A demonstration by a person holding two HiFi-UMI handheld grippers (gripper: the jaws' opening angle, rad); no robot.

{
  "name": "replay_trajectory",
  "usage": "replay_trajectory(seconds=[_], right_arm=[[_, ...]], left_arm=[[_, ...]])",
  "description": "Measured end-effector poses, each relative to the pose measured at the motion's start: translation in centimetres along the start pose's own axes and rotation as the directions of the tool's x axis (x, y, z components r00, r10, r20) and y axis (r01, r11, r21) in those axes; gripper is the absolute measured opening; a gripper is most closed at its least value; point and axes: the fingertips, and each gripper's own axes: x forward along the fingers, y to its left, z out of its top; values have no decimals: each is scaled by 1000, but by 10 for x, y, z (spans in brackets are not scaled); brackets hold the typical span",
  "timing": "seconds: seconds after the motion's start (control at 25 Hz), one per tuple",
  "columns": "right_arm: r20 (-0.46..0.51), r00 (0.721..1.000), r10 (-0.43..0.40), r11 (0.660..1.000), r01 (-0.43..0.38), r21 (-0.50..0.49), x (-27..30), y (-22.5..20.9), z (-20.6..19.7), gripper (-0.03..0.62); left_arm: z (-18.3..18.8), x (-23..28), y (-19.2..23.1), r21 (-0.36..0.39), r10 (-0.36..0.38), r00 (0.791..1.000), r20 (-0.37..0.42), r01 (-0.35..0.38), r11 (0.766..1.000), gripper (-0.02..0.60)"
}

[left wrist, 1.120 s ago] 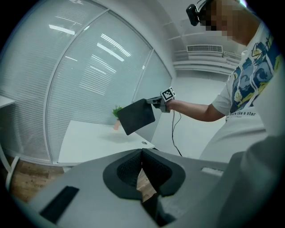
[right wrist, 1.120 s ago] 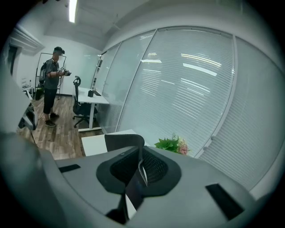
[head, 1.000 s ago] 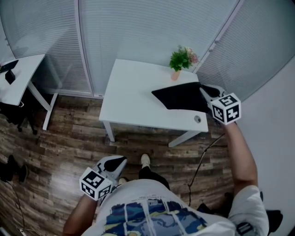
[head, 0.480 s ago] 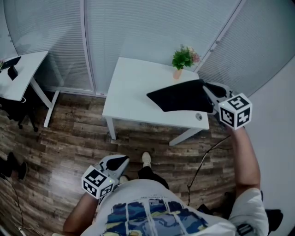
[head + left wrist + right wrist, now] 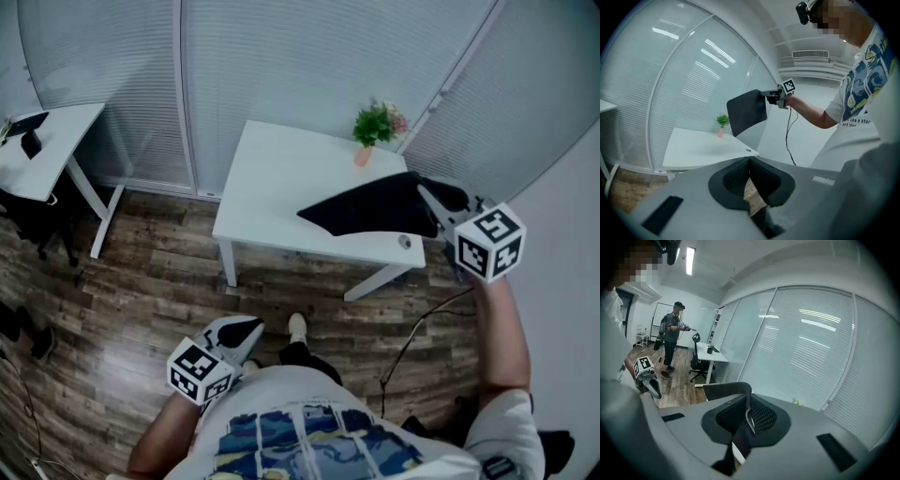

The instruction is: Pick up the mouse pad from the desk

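Observation:
The black mouse pad (image 5: 370, 208) hangs in the air above the right end of the white desk (image 5: 272, 187), tilted, clear of the top. My right gripper (image 5: 427, 199) is shut on the pad's right edge. In the right gripper view the pad's edge (image 5: 729, 390) curls out from between the pads (image 5: 761, 417). The left gripper view shows the pad (image 5: 746, 111) held up to the right of the desk (image 5: 693, 145). My left gripper (image 5: 246, 330) hangs low over the wooden floor, away from the desk, shut with nothing in it.
A small potted plant (image 5: 375, 127) stands at the desk's far right corner, and a cable hole (image 5: 405, 242) sits near its front right. A second white desk (image 5: 47, 150) stands at the left. Blind-covered glass walls run behind. Another person (image 5: 672, 333) stands far off.
My right gripper has risen and drawn back to the right with the mouse pad, lifting it off the desk top. The left gripper has stayed about where it was.

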Motion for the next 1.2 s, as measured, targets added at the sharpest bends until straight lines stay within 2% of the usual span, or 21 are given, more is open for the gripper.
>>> replay_trajectory(seconds=[0.4, 1.2], right_arm=[[20, 1000, 22, 1000, -22, -20, -9, 18, 11, 25], [43, 999, 14, 999, -13, -33, -21, 26, 18, 25]], left_arm=[[3, -1, -3, 9, -8, 1000, 3, 8, 1000, 3], [6, -5, -9, 22, -12, 1000, 15, 12, 1000, 3]])
